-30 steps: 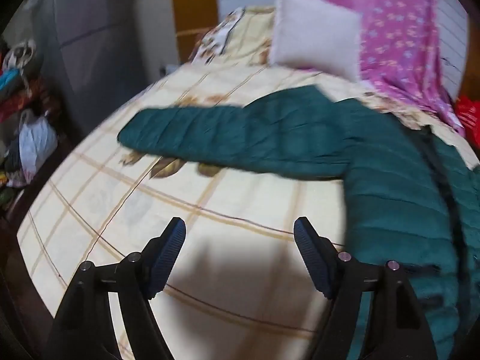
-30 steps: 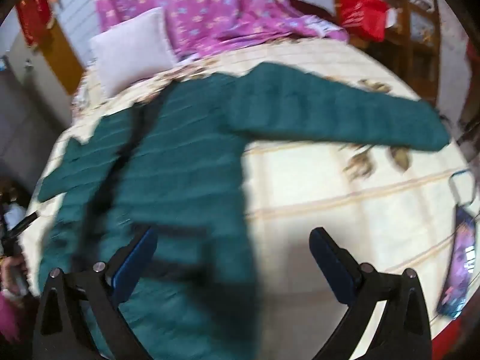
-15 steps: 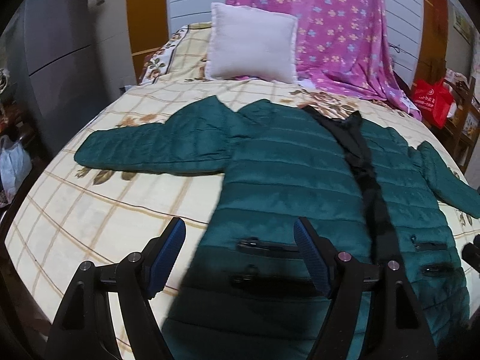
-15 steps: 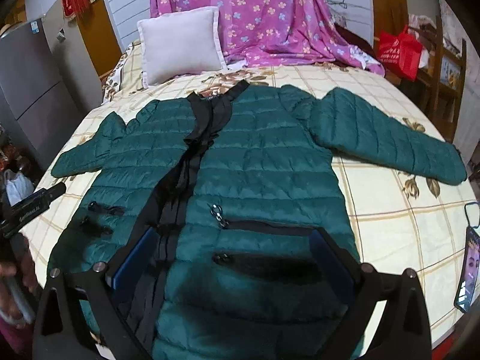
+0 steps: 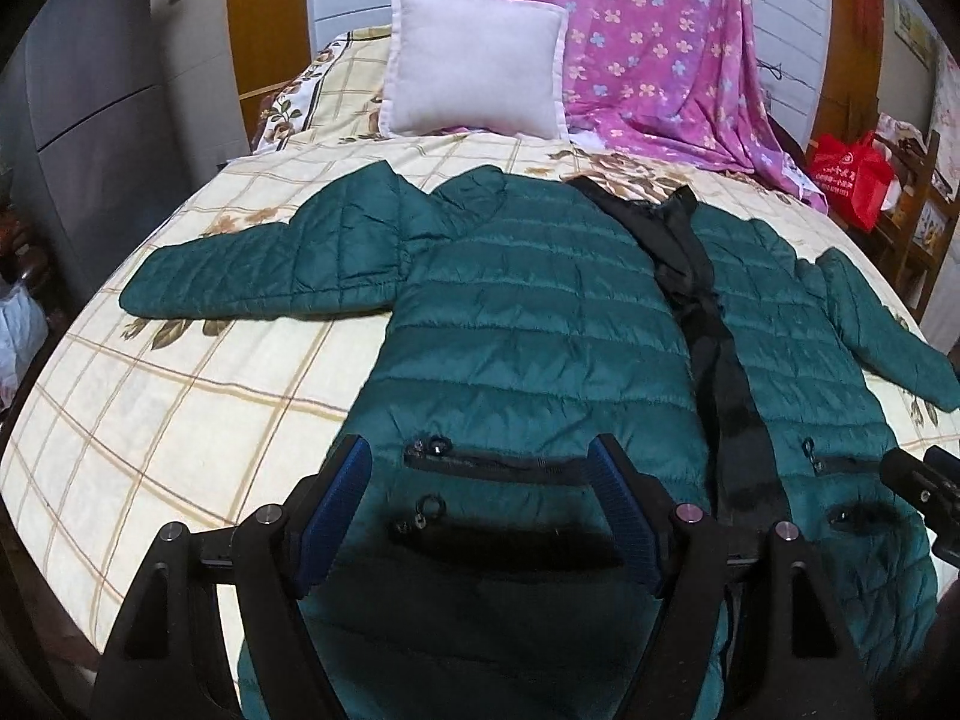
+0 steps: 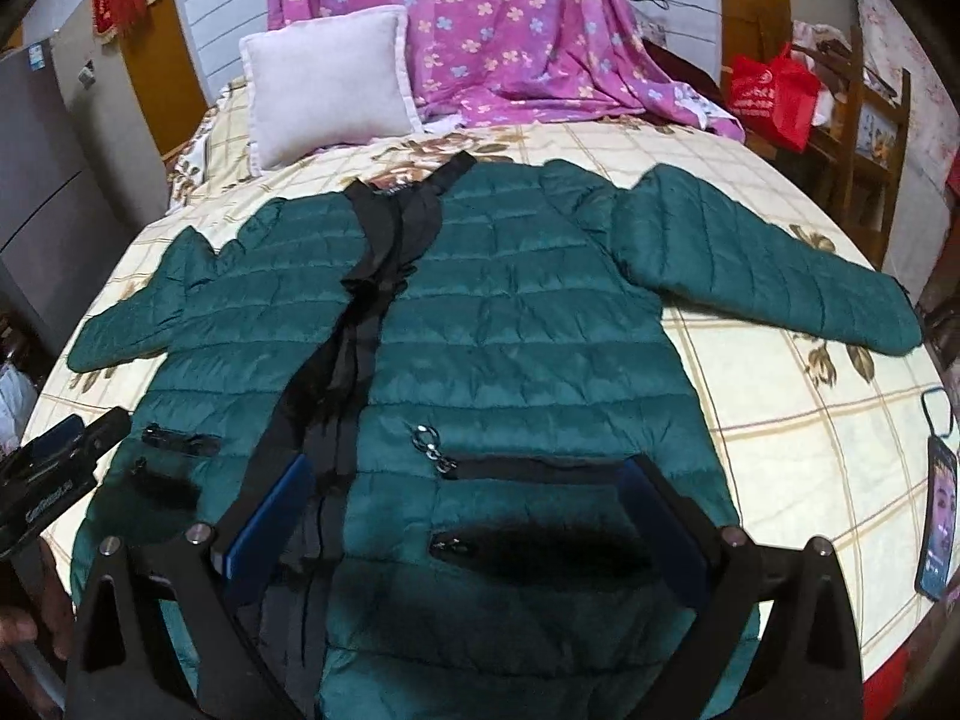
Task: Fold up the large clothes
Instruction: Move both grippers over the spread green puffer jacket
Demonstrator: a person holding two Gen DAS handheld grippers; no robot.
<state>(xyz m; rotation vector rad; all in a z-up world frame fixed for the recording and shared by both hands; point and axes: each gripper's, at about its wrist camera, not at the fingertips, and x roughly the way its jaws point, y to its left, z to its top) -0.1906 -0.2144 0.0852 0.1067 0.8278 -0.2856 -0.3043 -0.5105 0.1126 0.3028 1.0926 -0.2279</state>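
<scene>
A dark green quilted jacket (image 5: 528, 312) lies front up and spread flat on the bed, black zipper strip down its middle, both sleeves out to the sides; it also shows in the right wrist view (image 6: 516, 324). My left gripper (image 5: 480, 507) is open and empty, above the jacket's lower left part by the zip pockets. My right gripper (image 6: 468, 516) is open and empty, above the lower right part, its left finger near the black zipper strip (image 6: 354, 360).
The bed (image 5: 180, 396) has a cream checked sheet. A white pillow (image 5: 474, 63) and a pink flowered blanket (image 5: 666, 42) lie at its head. A phone (image 6: 936, 522) lies at the bed's right edge. A red bag (image 6: 771, 93) and wooden shelves stand on the right.
Both grippers have swung from the bed's sides to the middle and now face the jacket's lower front. The jacket has not moved. Both stay open.
</scene>
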